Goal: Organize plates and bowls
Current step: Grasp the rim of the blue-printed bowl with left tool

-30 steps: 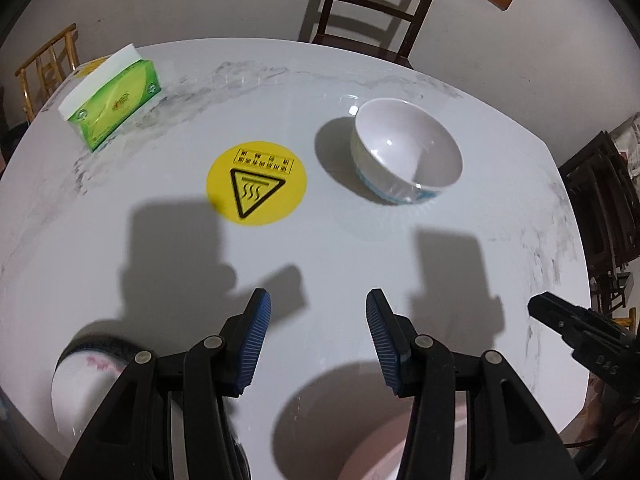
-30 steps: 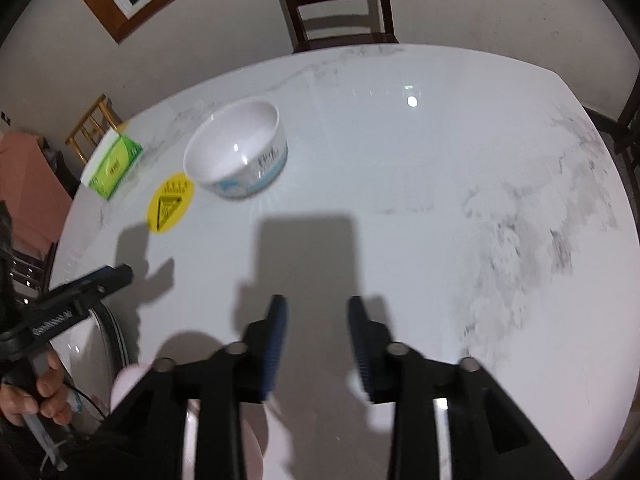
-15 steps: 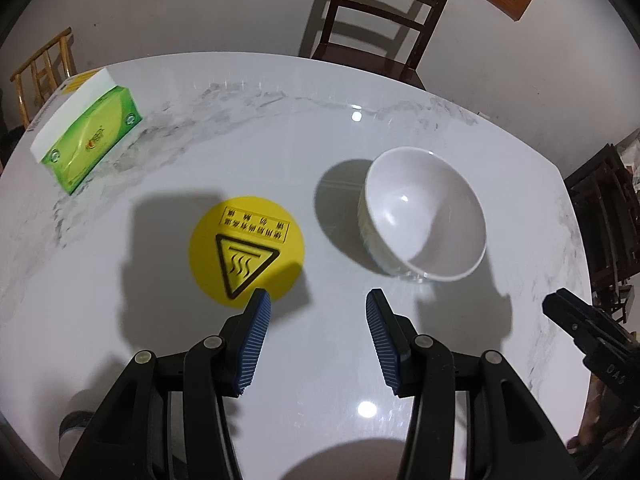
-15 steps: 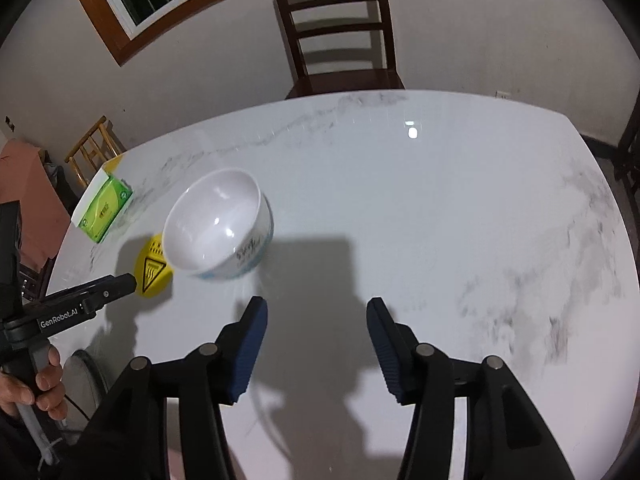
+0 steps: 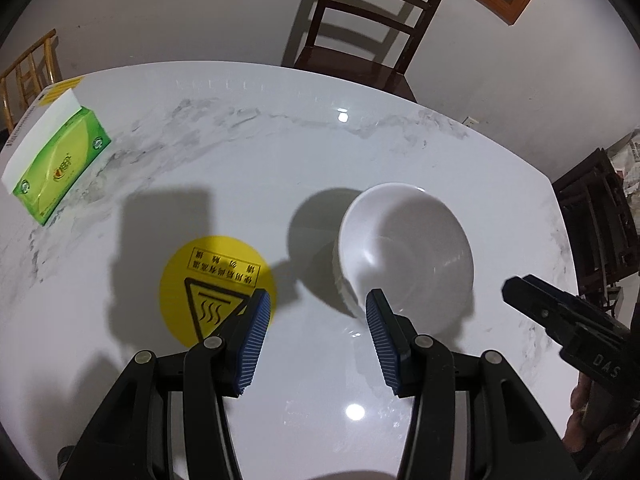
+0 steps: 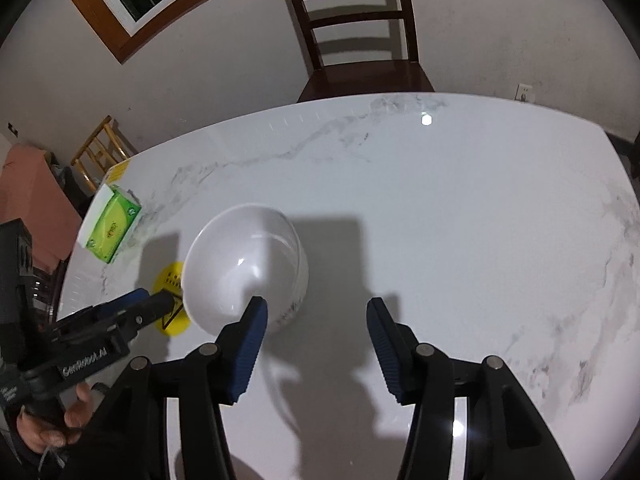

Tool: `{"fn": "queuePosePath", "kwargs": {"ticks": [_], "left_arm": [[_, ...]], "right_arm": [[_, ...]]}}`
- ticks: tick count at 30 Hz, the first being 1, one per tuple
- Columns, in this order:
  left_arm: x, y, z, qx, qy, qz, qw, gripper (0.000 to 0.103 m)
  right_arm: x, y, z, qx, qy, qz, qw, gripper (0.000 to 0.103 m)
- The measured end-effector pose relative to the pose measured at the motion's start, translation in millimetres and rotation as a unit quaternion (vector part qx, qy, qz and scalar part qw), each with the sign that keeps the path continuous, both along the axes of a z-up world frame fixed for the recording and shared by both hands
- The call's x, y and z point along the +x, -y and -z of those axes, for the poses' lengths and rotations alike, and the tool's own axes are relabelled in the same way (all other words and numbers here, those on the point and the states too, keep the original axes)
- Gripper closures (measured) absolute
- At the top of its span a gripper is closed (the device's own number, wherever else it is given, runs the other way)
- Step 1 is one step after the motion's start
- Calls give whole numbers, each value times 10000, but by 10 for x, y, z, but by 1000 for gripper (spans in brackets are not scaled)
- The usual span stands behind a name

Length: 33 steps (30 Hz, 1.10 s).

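We see one white bowl (image 5: pixel 406 256) standing upright and empty on the marble table (image 5: pixel 248 160), its glossy inside catching small highlights. In the left wrist view it sits right of centre, just right of a round yellow sticker (image 5: pixel 218 280). In the right wrist view the bowl (image 6: pixel 244 270) lies left of centre, faint blue print showing low on its outer wall.

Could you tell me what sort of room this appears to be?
Most likely a home dining room: a white bowl sits on a marble-patterned table, a dark wooden chair stands at its far edge against the wall, and a green tissue box rests near the side.
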<state>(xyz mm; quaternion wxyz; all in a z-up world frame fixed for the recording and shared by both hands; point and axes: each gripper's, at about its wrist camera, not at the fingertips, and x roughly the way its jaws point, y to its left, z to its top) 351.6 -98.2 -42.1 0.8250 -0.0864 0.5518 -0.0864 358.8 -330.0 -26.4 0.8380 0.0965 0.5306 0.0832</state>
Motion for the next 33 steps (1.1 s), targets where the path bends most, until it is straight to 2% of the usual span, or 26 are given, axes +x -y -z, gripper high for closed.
{"fn": "queuePosePath", "kwargs": {"ticks": [7,14,15,16,17,21,22,25,33], "left_arm": [[150,64,56,-80,-81,39,9999,58],[260,69,170,-107,-164,-56,9998,64],[271,67,192,-102,-192,-72,9997,67],[285,68,224,-99,-225,-87,9997,69],[301,70,253,-108,-267,-91,9995,74],[331,96,330,-226,-354,-73,9991,78],[337,102,336,-244,-355,-56,9991,80],[356,139,364,-388,-429,7,9983,91],[311,169,367,-368,-426,6,9984,92]], "right_arm": [[183,-123,153,10,-296,158,9994,50],[240,-165,275,-17,-242,174,9996,51],[238,-180,288,-30,-213,160,9996,55],[246,-191,304,-38,-223,147,9996,64],[257,-203,323,-4,-238,133,9996,68],[278,-253,395,-60,-264,48,9996,79],[286,-261,420,-28,-303,52,9995,87],[290,-268,437,106,-301,84,9995,88],[218,-248,439,188,-337,155,9991,88]]}}
